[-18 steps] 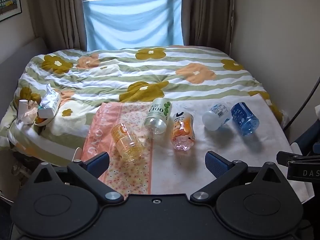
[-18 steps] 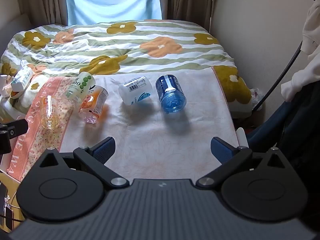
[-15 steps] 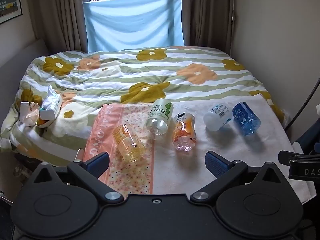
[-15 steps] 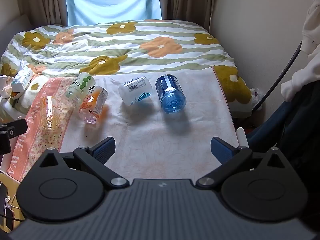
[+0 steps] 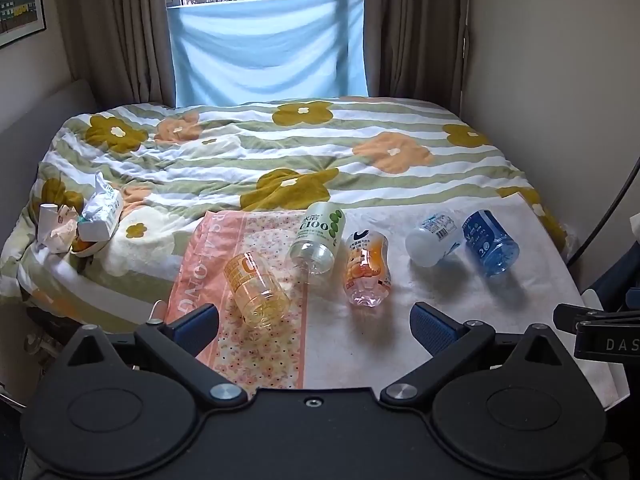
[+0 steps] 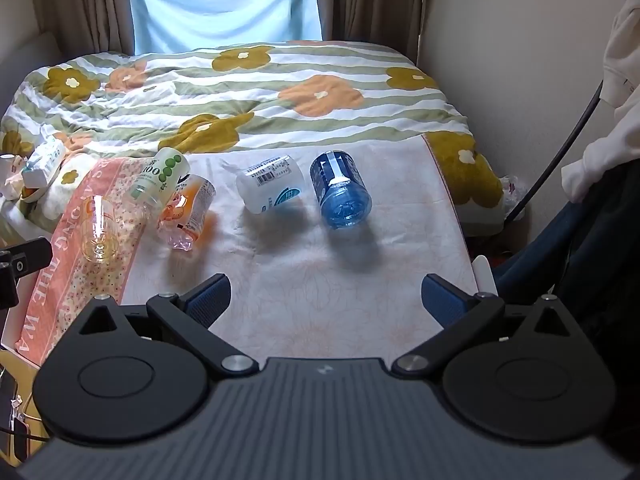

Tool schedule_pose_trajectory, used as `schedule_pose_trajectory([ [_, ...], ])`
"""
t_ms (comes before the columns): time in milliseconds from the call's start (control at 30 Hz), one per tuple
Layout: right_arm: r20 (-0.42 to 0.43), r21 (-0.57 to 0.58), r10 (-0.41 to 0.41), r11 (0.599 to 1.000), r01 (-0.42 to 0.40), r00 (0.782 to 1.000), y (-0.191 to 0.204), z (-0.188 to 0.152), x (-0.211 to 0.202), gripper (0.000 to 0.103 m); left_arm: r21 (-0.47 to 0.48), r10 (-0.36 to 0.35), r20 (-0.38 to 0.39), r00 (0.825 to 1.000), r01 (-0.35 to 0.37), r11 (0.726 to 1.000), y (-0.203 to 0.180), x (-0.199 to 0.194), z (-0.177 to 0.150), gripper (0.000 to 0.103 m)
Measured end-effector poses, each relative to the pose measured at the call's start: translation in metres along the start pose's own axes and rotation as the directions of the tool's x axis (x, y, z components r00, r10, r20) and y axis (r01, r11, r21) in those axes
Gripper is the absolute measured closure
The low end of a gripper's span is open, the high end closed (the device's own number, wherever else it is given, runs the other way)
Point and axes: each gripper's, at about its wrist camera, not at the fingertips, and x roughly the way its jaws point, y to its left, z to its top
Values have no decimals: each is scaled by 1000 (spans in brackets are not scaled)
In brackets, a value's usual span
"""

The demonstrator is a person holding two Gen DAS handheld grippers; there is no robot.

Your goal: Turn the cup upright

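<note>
Presently left gripper [image 5: 314, 320], fingers spread, faces toppled orange cup [image 5: 256, 290] at eleven o'clock, apparently for grasping; right gripper [image 6: 326, 298] likewise spread.

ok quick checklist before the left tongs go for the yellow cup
1. Left tongs open: ok.
2. Yellow cup lying on its side on the pink towel, needs flipping: ok.
3. Cup lined up between the fingers: not ok, it sits nearer the left finger.
4. Room around cup: ok, green-label cup lies close but apart.
5. Right tongs open and away from it: ok.
6. Cup empty: ok, looks empty.
</note>
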Motion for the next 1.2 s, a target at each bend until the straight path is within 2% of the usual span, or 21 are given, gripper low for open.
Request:
schedule_pose_trajectory([
  [1200, 0, 0, 8, 1000, -8, 1000, -5, 0, 1, 0, -6, 3, 1, 1000, -3, 1000, -2, 1, -3, 0],
])
